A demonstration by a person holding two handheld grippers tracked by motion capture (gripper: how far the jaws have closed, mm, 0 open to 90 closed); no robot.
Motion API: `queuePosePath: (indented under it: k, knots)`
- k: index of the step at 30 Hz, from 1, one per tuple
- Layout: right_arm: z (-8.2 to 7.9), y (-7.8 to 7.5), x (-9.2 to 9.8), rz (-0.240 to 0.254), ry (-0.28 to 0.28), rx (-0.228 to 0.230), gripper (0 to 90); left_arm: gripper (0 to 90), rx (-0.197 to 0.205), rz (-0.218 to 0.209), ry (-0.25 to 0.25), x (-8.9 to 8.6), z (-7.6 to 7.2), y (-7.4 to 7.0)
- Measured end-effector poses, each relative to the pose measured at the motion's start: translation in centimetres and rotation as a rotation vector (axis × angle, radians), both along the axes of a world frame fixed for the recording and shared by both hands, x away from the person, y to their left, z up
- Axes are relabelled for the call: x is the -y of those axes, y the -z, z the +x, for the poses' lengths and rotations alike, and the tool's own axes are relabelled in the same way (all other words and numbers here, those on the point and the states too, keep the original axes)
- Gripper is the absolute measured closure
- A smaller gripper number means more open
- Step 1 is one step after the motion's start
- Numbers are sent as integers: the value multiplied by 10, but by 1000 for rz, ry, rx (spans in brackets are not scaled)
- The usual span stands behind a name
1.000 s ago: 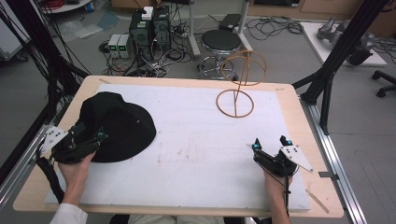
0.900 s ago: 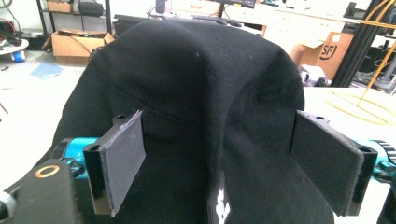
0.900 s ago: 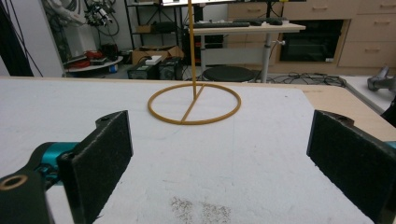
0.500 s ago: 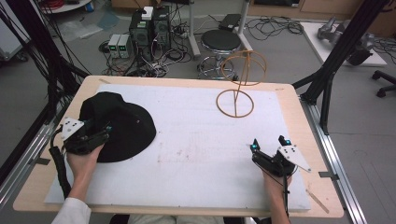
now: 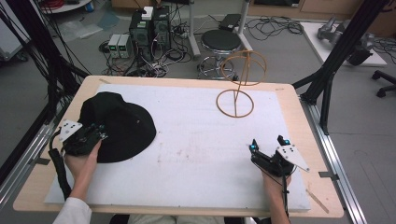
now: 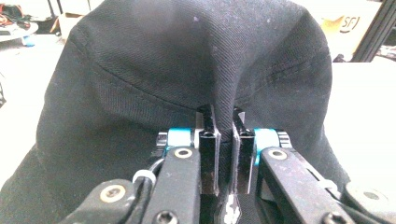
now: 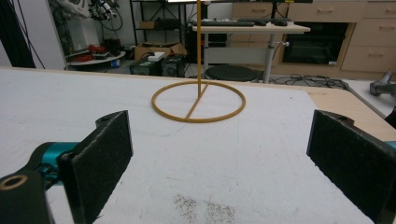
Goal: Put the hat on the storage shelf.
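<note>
A black bucket hat (image 5: 122, 122) lies on the left of the white mat (image 5: 196, 154). My left gripper (image 5: 97, 136) sits at the hat's near-left brim. In the left gripper view, its jaws have just closed, and the left gripper (image 6: 223, 115) is shut on a pinched fold of the hat (image 6: 187, 60). My right gripper (image 5: 267, 143) rests near the mat's right front, open with nothing between its pads (image 7: 100, 163). A wooden wire hat stand (image 5: 236, 95) rises at the back right, ahead of the right gripper (image 7: 219, 156) as a ring and pole (image 7: 199, 46).
The wooden table (image 5: 299, 100) borders the mat on all sides. Black frame posts (image 5: 336, 51) stand at the table's right and left. Beyond the far edge are a stool (image 5: 223, 41), computers and cables on the floor.
The left gripper has shifted slightly towards the hat and its jaws have closed on the hat's fabric. The right gripper has stayed put.
</note>
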State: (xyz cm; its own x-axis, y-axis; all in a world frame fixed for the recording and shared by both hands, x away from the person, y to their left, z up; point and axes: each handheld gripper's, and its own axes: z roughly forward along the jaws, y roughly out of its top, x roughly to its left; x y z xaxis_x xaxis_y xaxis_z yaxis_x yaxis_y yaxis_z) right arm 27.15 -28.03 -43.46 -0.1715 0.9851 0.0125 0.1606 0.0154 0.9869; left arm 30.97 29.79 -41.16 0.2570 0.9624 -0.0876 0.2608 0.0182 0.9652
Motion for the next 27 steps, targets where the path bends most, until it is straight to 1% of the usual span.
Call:
queuePosePath:
  k: [2,3,4,6,8,9,10,11,12,13,14,15,16,17,19,20,21,22,23,24,25,26,27]
  knots:
    - [0,0,0,-1,-2,2,59,856,-1,-7,1,0,0,0]
    - [0,0,0,-2,-2,2,60,857,9,6,11,-1,0,0]
    - [0,0,0,0,-3,2,60,858,9,6,11,-1,0,0]
    - [0,0,0,-1,-3,2,60,858,16,24,15,-1,-1,0]
    - [0,0,0,0,-3,1,60,857,17,19,14,0,-1,0]
    - [0,0,0,4,-4,-1,59,857,20,4,22,0,-2,-1]
    - [1,0,1,4,-3,-2,60,857,20,4,22,0,-2,-1]
    - [1,0,1,5,-3,-4,59,857,33,6,27,2,-2,-2]
    - [1,0,1,10,-2,-7,59,857,33,6,27,2,-2,-2]
    - [1,0,1,10,-2,-7,59,857,38,7,27,2,-3,-3]
    - [1,0,1,10,-4,-6,59,857,50,-1,29,2,-4,-5]
    - [1,0,1,10,-4,-6,59,857,50,-1,29,2,-4,-5]
    - [1,0,1,12,-3,-7,59,857,58,-10,25,2,-5,-6]
    - [1,0,1,8,-7,-2,59,857,55,-33,29,1,-4,-9]
    - [1,0,1,8,-8,-4,59,857,58,-37,38,0,-5,-11]
    - [1,1,1,9,-9,-6,59,857,67,-41,44,0,-5,-12]
    - [2,1,1,13,-13,-8,60,857,97,-39,69,0,-7,-17]
    - [2,1,1,13,-13,-8,60,857,97,-39,69,0,-7,-17]
    - [3,1,2,19,-14,-9,59,857,130,-43,84,2,-9,-21]
    - [3,1,2,19,-14,-9,59,857,130,-43,84,2,-9,-21]
    - [3,1,3,25,-15,-10,59,856,167,-50,99,6,-10,-28]
    - [3,1,3,25,-15,-10,59,855,167,-50,99,6,-10,-28]
    - [3,1,3,29,-13,-14,59,855,185,-54,104,9,-9,-32]
